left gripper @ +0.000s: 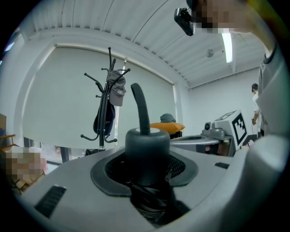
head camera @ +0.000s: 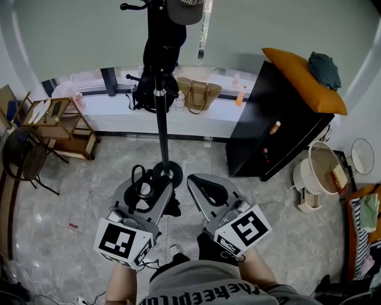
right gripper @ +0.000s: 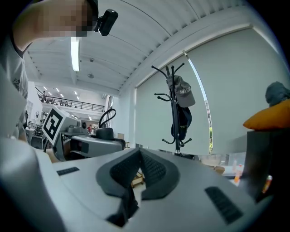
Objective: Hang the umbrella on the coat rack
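The left gripper point(head camera: 144, 196) is clamped on the folded umbrella point(left gripper: 146, 147), handle end and strap loop standing up out of the jaws, probably so the loop can be slipped over a hook. The right gripper point(head camera: 208, 192) is closed on nothing. Both are held low and near the person, pointing toward the far coat rack point(head camera: 161, 119), which already carries a cap point(head camera: 184, 9).
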A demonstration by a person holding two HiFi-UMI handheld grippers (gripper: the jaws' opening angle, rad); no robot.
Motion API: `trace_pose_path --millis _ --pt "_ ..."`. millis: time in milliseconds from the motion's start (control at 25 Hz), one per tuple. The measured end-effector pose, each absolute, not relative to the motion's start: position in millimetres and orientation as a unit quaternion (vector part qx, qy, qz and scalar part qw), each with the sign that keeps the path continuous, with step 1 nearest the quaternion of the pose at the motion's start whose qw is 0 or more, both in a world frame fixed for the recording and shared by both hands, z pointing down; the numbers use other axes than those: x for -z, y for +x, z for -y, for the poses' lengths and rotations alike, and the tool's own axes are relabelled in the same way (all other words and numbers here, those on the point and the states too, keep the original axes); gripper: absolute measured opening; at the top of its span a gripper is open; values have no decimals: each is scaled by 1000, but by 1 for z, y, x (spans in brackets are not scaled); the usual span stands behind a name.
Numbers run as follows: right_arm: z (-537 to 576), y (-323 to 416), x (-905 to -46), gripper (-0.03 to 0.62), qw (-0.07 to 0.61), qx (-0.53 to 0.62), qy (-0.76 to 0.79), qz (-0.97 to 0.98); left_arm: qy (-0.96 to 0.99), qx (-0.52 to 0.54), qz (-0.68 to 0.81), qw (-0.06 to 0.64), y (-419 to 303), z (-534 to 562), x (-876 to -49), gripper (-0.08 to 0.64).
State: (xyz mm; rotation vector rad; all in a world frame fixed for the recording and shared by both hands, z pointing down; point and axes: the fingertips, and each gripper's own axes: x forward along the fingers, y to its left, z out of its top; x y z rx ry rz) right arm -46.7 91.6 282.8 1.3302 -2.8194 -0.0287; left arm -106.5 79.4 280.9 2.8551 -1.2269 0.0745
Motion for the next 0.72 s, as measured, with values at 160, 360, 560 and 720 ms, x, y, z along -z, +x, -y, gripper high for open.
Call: trace_pose_path --millis 160,360,560,720 --pt "-75 -42 -288 11 17 0 412 911 913 -32 407 18 -100 -63 -284 195" --pt "-49 -26 -286 11 11 -8 386 923 904 -35 425 21 -83 -39 -286 195" --pt "-22 -10 -284 11 14 -9 362 932 895 -32 444 28 -65 -17 -286 195" --pt "-3 0 -285 11 15 -10 346 938 887 -30 459 33 -55 -2 -289 195"
